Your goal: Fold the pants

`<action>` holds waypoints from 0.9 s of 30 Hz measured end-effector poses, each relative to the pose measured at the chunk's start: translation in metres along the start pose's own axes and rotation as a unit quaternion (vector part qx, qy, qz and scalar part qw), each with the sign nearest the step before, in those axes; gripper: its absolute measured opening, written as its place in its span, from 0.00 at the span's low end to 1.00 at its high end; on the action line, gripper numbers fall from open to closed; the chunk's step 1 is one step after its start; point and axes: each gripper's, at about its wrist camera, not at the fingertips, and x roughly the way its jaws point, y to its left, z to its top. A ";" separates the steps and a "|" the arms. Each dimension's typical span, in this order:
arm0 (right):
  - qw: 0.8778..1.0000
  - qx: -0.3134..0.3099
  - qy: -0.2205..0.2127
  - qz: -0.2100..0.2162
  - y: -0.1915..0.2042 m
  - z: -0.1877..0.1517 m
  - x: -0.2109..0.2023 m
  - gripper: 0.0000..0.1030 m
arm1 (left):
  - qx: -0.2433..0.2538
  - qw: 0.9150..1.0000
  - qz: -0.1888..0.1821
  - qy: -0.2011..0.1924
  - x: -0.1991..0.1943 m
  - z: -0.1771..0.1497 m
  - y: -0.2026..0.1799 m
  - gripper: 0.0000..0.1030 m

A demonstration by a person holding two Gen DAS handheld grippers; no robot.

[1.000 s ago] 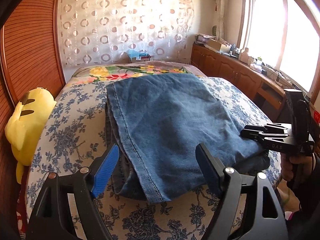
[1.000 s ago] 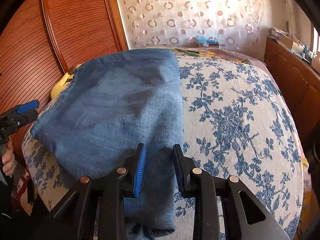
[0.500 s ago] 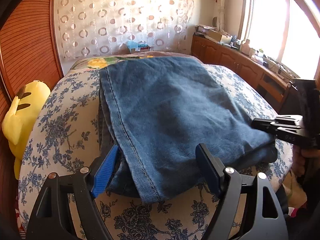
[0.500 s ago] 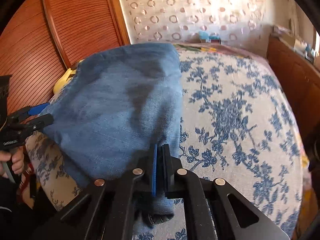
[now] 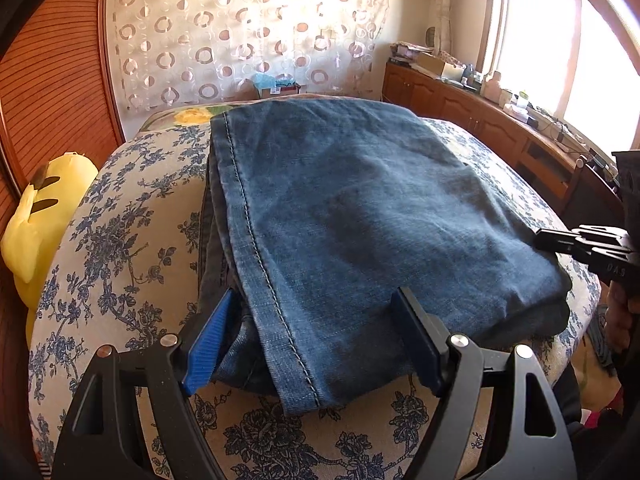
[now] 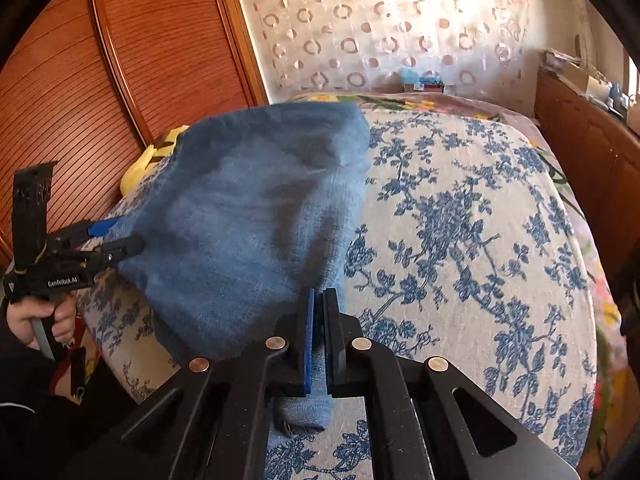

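Left wrist view: one folded pair of jeans on the bed

One pair of blue denim pants (image 5: 360, 220) lies folded in layers on the bed (image 5: 132, 216), long axis running from the near edge toward the curtained wall, a stitched hem along its left side. The left tongs (image 5: 312, 340) stand spread, straddling the near hem corner without pinching it. The right tongs (image 6: 317, 336) are pressed together on the denim's near right edge. The bedcover is pale cloth printed with blue flowers. One yellow plush toy (image 5: 36, 216) sits beside the bed.
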 end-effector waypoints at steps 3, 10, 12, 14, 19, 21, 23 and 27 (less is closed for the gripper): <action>1.000 -0.003 -0.006 -0.006 0.002 0.002 -0.004 0.05 | 0.000 1.000 0.002 -0.001 -0.002 -0.001 -0.001 0.77; 1.000 0.006 -0.005 -0.024 0.002 -0.007 -0.006 0.28 | 0.016 1.000 -0.006 -0.026 -0.021 0.014 -0.013 0.77; 1.000 0.012 -0.007 -0.017 0.001 -0.009 -0.008 0.28 | 0.029 0.999 -0.018 -0.041 -0.028 0.028 -0.021 0.77; 1.000 0.016 -0.007 -0.015 0.000 -0.010 -0.010 0.28 | 0.044 0.997 -0.026 -0.049 -0.030 0.042 -0.030 0.77; 1.000 0.013 -0.009 -0.011 0.004 -0.008 -0.010 0.28 | 0.081 0.993 -0.062 -0.052 -0.015 0.088 -0.062 0.77; 1.000 0.010 -0.008 -0.011 0.006 -0.008 -0.008 0.28 | 0.089 0.992 -0.078 -0.044 -0.005 0.100 -0.072 0.77; 1.000 0.008 -0.007 -0.009 0.007 -0.009 -0.006 0.28 | 0.093 0.990 -0.101 -0.025 0.012 0.114 -0.085 0.77; 1.000 0.011 -0.004 -0.004 0.007 -0.013 0.000 0.28 | 0.115 0.989 -0.097 0.009 0.046 0.129 -0.108 0.76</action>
